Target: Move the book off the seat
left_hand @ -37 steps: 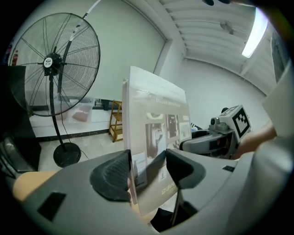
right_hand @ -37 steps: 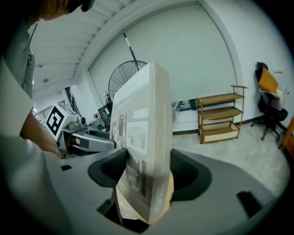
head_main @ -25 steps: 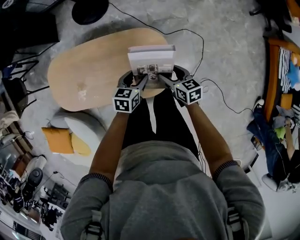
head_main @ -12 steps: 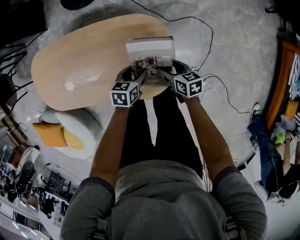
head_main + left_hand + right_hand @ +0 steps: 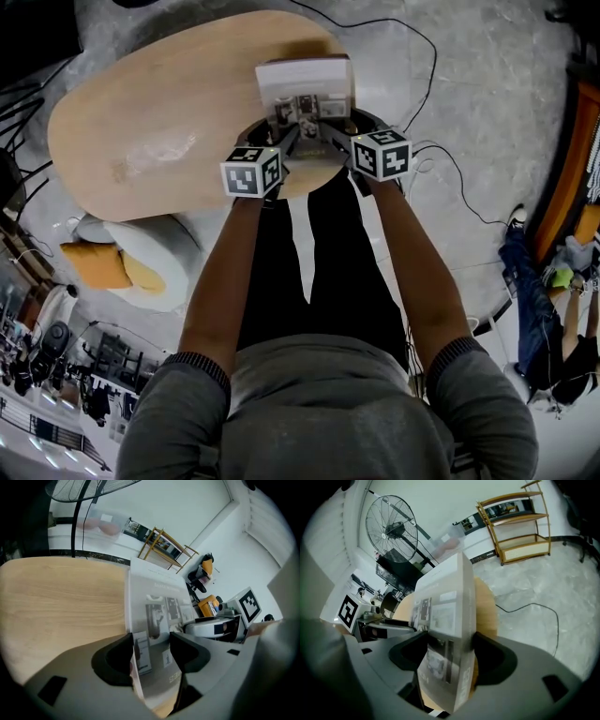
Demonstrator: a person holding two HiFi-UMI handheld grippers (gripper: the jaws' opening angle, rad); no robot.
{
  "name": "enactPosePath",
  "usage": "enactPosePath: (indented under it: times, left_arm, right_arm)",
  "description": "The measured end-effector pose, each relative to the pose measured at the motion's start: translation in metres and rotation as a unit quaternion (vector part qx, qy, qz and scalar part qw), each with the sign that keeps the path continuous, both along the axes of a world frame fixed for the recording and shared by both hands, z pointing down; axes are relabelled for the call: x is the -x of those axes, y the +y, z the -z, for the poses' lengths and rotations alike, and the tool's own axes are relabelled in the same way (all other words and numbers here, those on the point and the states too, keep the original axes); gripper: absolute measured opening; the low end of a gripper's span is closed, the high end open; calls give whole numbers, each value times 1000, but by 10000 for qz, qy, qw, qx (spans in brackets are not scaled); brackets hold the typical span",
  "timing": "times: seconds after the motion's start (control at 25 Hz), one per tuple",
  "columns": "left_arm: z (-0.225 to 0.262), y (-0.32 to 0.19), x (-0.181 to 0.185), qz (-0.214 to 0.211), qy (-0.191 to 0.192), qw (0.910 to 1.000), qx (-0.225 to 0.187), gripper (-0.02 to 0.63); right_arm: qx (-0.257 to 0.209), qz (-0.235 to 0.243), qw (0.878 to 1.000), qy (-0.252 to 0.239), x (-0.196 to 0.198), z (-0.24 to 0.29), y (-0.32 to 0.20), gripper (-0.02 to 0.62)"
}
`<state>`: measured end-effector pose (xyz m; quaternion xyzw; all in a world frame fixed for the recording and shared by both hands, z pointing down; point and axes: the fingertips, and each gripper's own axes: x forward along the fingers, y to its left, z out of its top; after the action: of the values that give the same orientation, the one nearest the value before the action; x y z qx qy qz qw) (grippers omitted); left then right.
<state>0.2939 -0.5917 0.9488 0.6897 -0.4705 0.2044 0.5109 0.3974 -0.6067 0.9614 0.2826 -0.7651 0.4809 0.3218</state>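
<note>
Grey-white book (image 5: 303, 82) with small pictures on its cover is up off any surface, carried by both tools at once over the near right end of the oval light-wood table top (image 5: 141, 131). Its long axis runs from near to far, straight away from the person, so almost all of it lies beyond the jaws. The left gripper (image 5: 284, 133) is clamped across the book's thickness at the near left corner, and the right gripper (image 5: 325, 131) is clamped the same way at the near right corner. The two sit close together on the near short edge, and neither is nearer to the load than the other. Just under the grippers shows a dark-rimmed round thing (image 5: 373, 116) at the table's near edge — possibly the seat, though that is not certain. Open wood lies to the far side and the left of the book, so that looks like the likely place to set it down. Whether the book's far edge already touches the wood cannot be told from these views.
</note>
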Motion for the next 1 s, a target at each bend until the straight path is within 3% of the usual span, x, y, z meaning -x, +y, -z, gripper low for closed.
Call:
enactPosePath:
  times: [0.4,0.6,0.76,1.0]
  left_arm:
    - [-18,-2,-16,63,211,9998,-14,284]
    - [-8,-2,-5,90,-128,9999,20,297]
    - [16,-4,2,-55,-414,9989,-194,301]
    - [80,2,7,-165,-311,9974,-624,301]
  right_arm:
    - [-164,215,9989,386,-8,-11,-8,385]
    - [-269,226,9986,388,-9,-11,-2,401]
    - [-497,292,9977,350,-9,9,-4,405]
    - [-850,558,9948,-49,11,78,3,403]
